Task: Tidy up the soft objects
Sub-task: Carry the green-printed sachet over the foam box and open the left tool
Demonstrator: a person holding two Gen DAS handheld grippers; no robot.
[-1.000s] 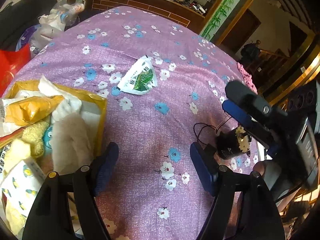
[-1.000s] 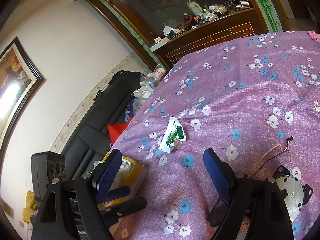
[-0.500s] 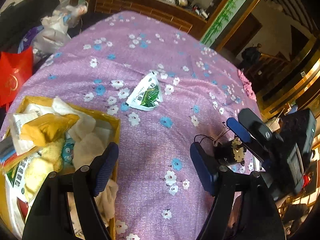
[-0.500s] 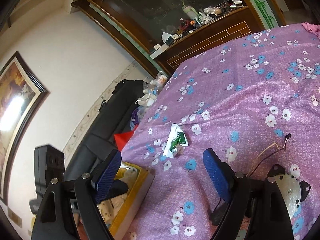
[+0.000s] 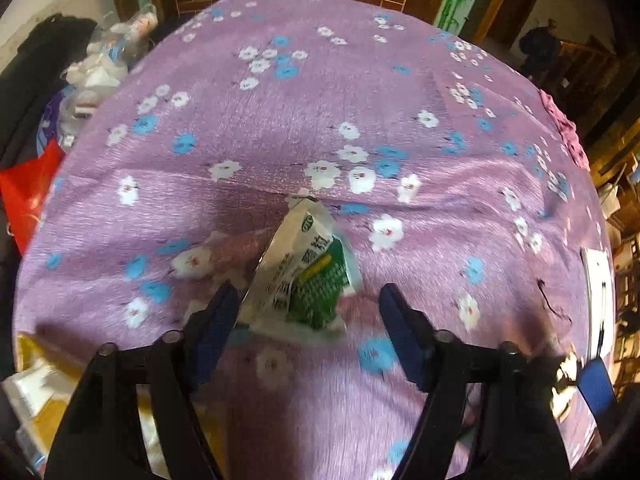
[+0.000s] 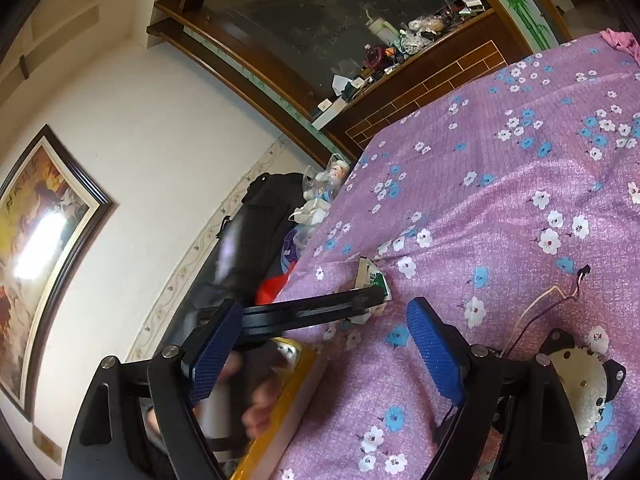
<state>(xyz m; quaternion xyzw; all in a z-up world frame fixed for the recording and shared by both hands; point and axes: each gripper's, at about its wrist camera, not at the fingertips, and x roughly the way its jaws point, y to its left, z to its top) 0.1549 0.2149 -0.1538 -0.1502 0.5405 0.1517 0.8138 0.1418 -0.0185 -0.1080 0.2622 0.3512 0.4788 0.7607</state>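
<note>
Step in hand looks like grabbing the green-white packet (image 5: 304,276) w/ the left hand-held gripper (image 5: 308,320) — best to centre it more, press down so both pads bracket the crinkly film, then close slow so it doesn't skid on the purple floral tabletop (image 5: 360,100). Packet lies flat btwn the jaws, nearer the left pad, maybe touching it; the right one's clear. Jaws spread, have just been closing, not pinching yet. Right hand-held gripper (image 6: 326,346) spread wide, empty, well apart from the packet. Yellow box (image 6: 296,396) beside — likely drop spot.

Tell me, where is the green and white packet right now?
In the left wrist view, the green and white packet lies on the purple flowered cloth, between the left tool's open fingers.
</note>
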